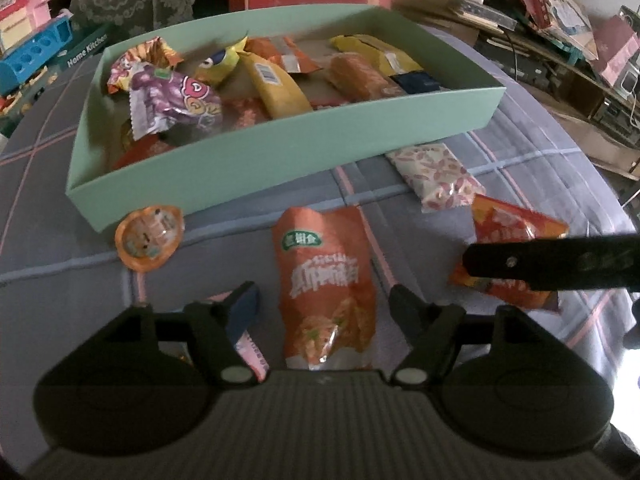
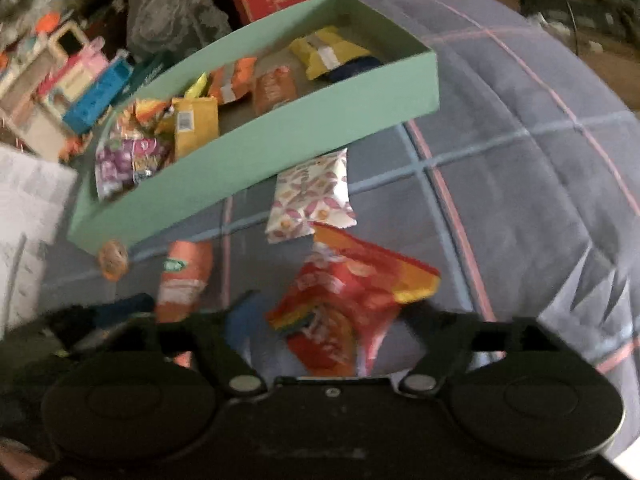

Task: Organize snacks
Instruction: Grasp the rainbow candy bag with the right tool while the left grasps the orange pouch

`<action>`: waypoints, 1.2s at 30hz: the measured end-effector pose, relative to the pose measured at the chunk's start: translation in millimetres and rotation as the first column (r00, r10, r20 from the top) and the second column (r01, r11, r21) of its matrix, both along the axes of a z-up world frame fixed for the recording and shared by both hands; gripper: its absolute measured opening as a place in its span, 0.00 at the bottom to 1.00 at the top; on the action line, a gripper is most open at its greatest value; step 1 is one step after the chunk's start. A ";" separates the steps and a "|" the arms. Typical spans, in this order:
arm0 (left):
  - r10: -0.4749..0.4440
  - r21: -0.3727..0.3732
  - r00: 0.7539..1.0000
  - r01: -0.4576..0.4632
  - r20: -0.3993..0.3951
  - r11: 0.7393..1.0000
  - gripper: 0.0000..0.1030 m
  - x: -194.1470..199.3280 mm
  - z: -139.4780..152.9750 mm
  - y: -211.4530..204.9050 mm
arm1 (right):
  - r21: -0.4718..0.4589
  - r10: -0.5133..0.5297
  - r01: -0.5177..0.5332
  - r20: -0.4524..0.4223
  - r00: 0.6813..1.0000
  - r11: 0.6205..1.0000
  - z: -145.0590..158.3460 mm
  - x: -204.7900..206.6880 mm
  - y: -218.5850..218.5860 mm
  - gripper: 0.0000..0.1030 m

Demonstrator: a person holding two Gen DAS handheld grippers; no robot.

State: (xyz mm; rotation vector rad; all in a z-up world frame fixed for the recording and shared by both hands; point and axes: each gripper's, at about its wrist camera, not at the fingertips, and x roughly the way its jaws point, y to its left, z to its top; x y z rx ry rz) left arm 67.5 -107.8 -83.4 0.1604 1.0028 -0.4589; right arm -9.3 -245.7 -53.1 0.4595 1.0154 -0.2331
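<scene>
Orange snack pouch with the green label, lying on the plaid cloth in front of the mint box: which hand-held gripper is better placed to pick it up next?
Left. The orange snack pouch lies between the open fingers of the left hand-held gripper. The right hand-held gripper is open around the red crinkled snack bag instead.

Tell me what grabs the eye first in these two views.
The mint-green box, heaped with bright snack packets, fills the middle of the plaid bedspread. In front of it lie loose snacks: an orange pouch between the left gripper's open jaws, and a red bag before the right gripper.
</scene>
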 end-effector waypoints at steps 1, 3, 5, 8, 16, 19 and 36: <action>0.005 -0.008 1.000 -0.005 -0.003 1.000 0.70 0.8 -0.1 1.0 | -0.017 -0.002 0.002 0.007 1.000 1.000 1.7 -0.8 0.4 0.82; 0.014 -0.020 1.000 -0.014 -0.008 1.000 0.69 2.2 0.1 2.6 | -0.056 0.011 -0.010 0.012 1.000 0.998 3.4 -1.0 4.8 0.79; 0.019 -0.027 1.000 -0.019 -0.010 0.999 0.67 2.6 0.3 4.5 | -0.047 0.006 -0.005 0.011 1.000 0.999 1.1 1.6 5.5 0.71; 0.022 -0.033 1.000 -0.022 -0.016 0.999 0.67 3.5 0.5 7.8 | -0.078 -0.002 0.003 0.003 1.000 0.997 -4.8 9.0 10.3 0.63; 0.019 -0.062 1.000 -0.019 0.001 0.998 0.24 3.2 6.2 11.4 | -0.141 0.039 -0.034 0.028 0.999 0.989 -5.8 1.7 6.9 0.50; 0.020 -0.074 1.000 -0.021 -0.009 0.997 0.23 2.5 9.3 12.2 | -0.103 0.013 -0.010 0.033 0.999 0.995 -3.2 -10.1 -6.1 0.49; 0.002 -0.081 1.000 0.001 0.031 0.997 0.12 -2.3 50.2 7.7 | -0.044 0.001 0.006 0.148 0.989 0.999 24.9 -31.1 -37.1 0.49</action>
